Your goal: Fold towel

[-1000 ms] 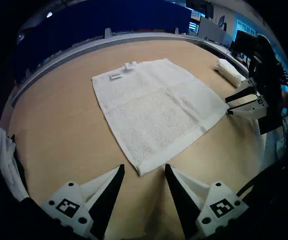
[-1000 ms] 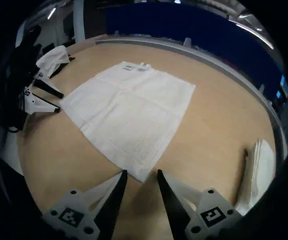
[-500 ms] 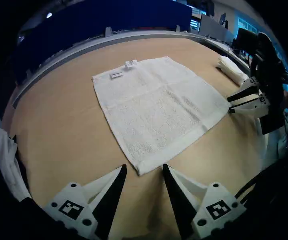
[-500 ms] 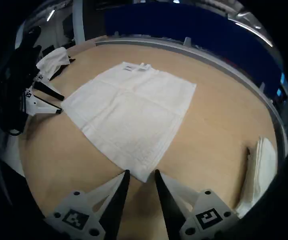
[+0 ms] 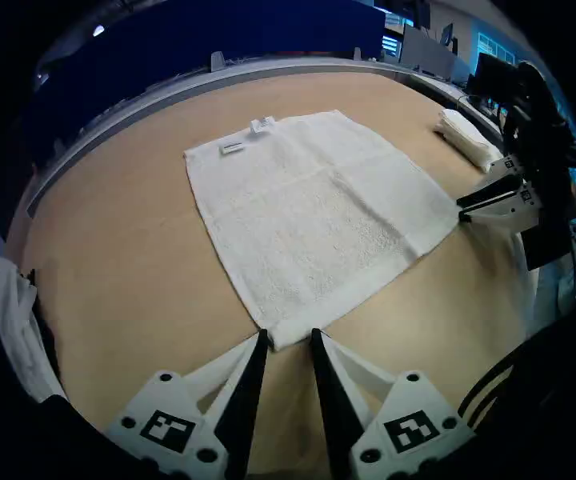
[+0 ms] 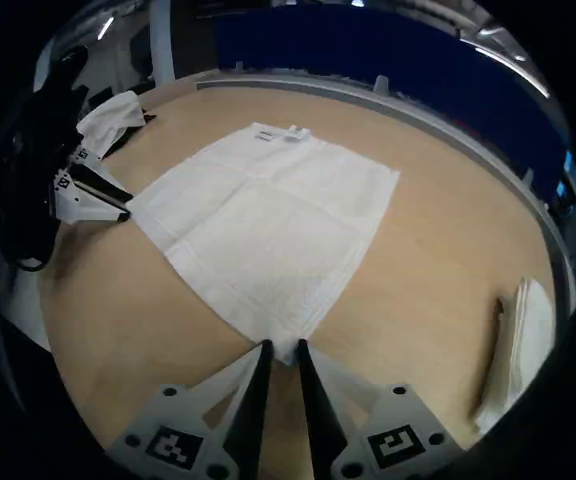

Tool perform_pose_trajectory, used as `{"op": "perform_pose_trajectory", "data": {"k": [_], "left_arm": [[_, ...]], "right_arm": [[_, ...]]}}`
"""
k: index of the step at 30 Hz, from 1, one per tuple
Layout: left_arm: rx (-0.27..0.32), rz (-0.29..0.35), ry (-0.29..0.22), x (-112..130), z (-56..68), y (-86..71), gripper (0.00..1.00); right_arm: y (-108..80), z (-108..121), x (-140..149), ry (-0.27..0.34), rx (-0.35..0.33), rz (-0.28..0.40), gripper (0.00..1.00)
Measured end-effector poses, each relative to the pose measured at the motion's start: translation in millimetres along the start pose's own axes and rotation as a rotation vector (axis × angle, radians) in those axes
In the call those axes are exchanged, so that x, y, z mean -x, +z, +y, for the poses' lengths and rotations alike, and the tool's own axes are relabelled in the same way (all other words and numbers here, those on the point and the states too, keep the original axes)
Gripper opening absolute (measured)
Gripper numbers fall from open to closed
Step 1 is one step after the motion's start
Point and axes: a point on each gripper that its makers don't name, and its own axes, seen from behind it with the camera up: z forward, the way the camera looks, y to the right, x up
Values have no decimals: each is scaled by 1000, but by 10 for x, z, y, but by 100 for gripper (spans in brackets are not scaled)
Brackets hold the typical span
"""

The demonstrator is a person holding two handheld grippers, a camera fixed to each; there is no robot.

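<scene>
Well, the towel (image 5: 312, 216) lay spread flat on the table (image 5: 128, 264). The left gripper (image 5: 288, 334) and right gripper (image 6: 283, 346) each bracketed a near corner, fingers narrowly apart; whether they pinched cloth, I couldn't tell.

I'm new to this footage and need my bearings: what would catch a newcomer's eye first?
A white towel lies flat in the middle of the table. The left gripper straddles one of its corners, the right gripper another. A folded stack rests near the table's edge.
</scene>
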Motion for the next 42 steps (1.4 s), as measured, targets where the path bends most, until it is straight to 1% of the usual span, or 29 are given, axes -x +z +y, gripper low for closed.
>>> {"op": "perform_pose_trajectory", "data": {"k": [5, 8, 11, 14, 17, 21, 29, 37, 42], "left_arm": [[-17, -12, -8, 14, -49, -10, 12], [-2, -6, -1, 15, 7, -12, 11], [-1, 4, -2, 8, 40, -31, 10], [-1, 18, -17, -39, 51, -85, 10], [4, 34, -44, -106, 49, -147, 10], [2, 64, -77, -224, 21, -270, 10], [-5, 118, -114, -430, -30, -554, 10], [1, 160, -159, -578, 3, -872, 10], [6, 176, -180, -638, 28, -1028, 10]], "right_arm": [[-8, 39, -19, 12, 24, 1, 17], [-19, 83, -29, 21, 41, 3, 16], [-49, 108, -60, 29, 42, 15, 15], [-102, 138, -128, 38, 46, 35, 15], [-176, 167, -225, 41, 52, 59, 15], [-311, 185, -389, 34, 57, 95, 15], [-585, 173, -663, 13, 63, 150, 15], [-913, 115, -819, 8, 65, 188, 15], [-1090, 74, -883, 5, 61, 198, 15]]}}
